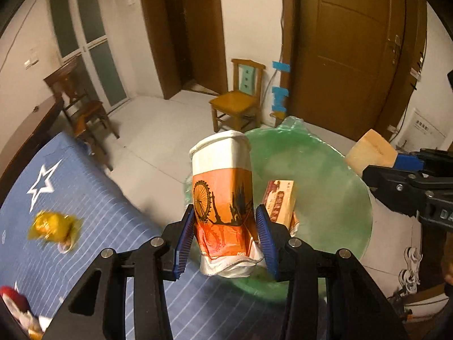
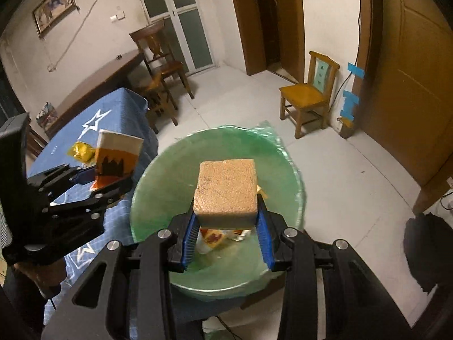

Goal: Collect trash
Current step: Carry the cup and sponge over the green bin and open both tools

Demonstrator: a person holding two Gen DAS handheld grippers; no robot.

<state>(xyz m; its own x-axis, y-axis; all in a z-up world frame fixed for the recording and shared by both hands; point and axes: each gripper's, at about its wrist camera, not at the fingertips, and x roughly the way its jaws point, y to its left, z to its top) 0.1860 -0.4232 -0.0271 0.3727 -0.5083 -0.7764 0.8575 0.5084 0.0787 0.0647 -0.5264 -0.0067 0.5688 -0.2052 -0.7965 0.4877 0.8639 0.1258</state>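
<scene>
My left gripper (image 1: 225,238) is shut on a crushed orange-and-white paper cup (image 1: 222,198) and holds it over the near rim of a bin lined with a green bag (image 1: 334,198). A small printed carton (image 1: 280,201) lies inside the bin. My right gripper (image 2: 226,235) is shut on a tan sponge block (image 2: 226,189) and holds it above the bin (image 2: 170,187), over wrappers (image 2: 212,238) at the bottom. The left gripper with the cup (image 2: 117,158) shows at left in the right wrist view. The right gripper with the sponge (image 1: 371,153) shows at right in the left wrist view.
A table with a blue starred cloth (image 1: 93,221) stands left of the bin and carries a yellow wrapper (image 1: 53,226) and a red-and-white object (image 1: 17,308). A small yellow wooden chair (image 1: 240,96) stands by the far wall, dark chairs (image 2: 161,65) by the table's far end.
</scene>
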